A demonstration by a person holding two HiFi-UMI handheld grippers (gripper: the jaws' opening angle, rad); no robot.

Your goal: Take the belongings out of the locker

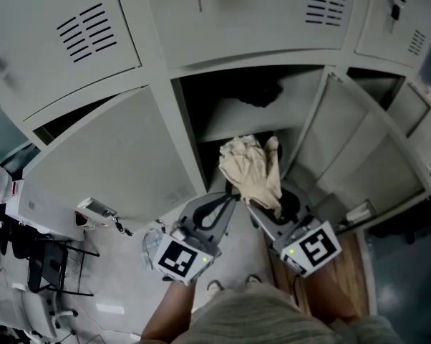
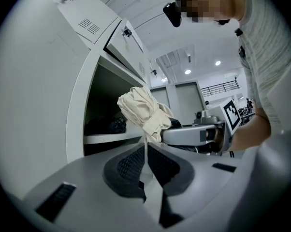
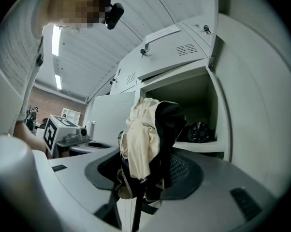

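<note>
The cream garment (image 1: 251, 170) is bunched between both tongs, just outside the open locker (image 1: 189, 138), with its long axis upright above them. The left tongs (image 2: 146, 151) pinch a thin edge. The right tongs (image 3: 144, 175) clamp a thick wad, perhaps with black lining.

A row of grey metal lockers (image 1: 79, 56) stands along the wall. Below this row lies a pale floor (image 1: 129, 278), with a wooden strip (image 1: 351, 264) at its right end and black metal-framed furniture (image 1: 47, 264) at its left. Beyond the row, round ceiling lights (image 2: 187, 72) shine.
</note>
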